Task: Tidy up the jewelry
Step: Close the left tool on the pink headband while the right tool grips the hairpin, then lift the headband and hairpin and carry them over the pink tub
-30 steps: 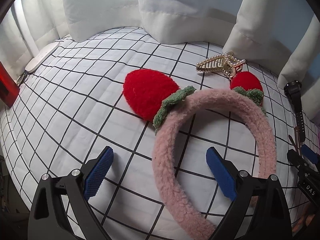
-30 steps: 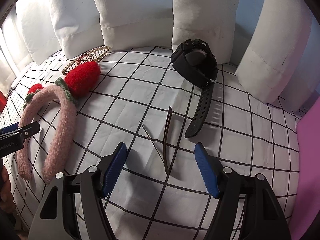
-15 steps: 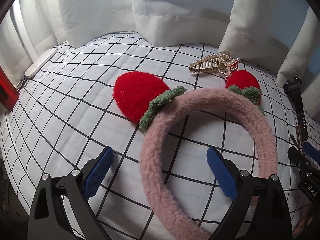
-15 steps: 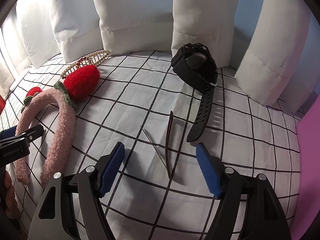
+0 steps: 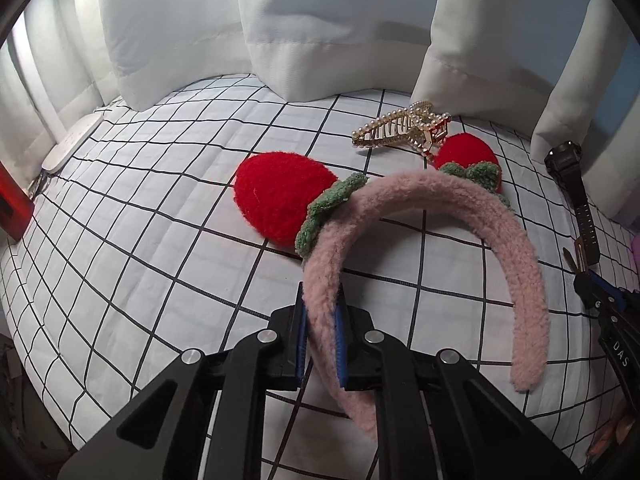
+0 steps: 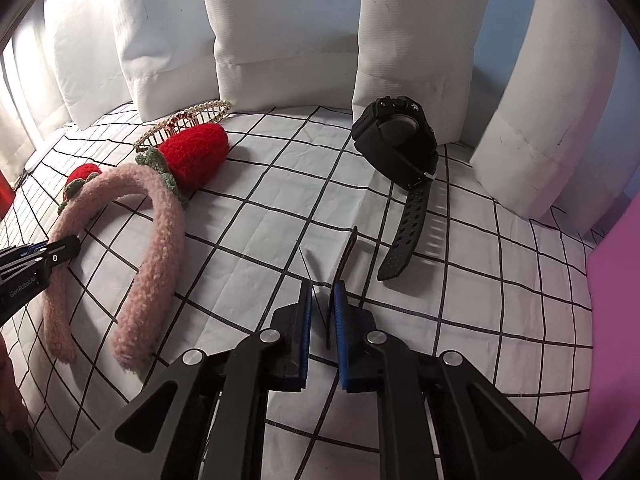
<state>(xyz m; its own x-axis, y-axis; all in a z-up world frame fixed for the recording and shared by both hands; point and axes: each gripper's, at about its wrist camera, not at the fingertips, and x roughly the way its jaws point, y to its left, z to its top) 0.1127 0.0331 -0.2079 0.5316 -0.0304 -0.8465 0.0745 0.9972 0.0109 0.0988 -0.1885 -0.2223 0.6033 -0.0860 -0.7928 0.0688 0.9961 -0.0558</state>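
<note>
Headband (image 5: 460, 208), pink and fuzzy with two red strawberry puffs (image 5: 280, 200) on green leaf trim, lies on the grid-print sheet (image 5: 160, 240) of the bed. Left tongs (image 5: 322, 320) clamped on its left leg, blue pads (image 5: 339, 340) pressed into the fuzz on both sides; the clamped leg runs on toward the camera between the black arms. The other leg curves round to the right and ends free on the sheet. Right wrist view shows the same grip from the side: left tongs (image 6: 52, 254) on the far leg, near leg (image 6: 156, 264) lying loose. Pearl hair claw (image 5: 400, 130) sits just behind the headband, touching or nearly touching the smaller puff (image 5: 466, 154); cannot tell which. Right tongs (image 6: 320, 312) nearly together around a thin dark hairpin (image 6: 347, 256); right pad (image 6: 340, 320) looks to be against it, a narrow gap shows on the left side, so a firm grip cannot be confirmed. A thin wire-like prong (image 6: 305, 260) of it angles off to the left on the sheet. Black watch (image 6: 396, 140) lies beyond the hairpin, case tilted near the white cushions (image 6: 280, 20), perforated strap (image 6: 408, 232) stretched toward the camera, near the hairpin but apart from it. Pink surface (image 6: 616, 320) at the right edge, red object (image 5: 12, 204) at the left edge; neither identifiable.
</note>
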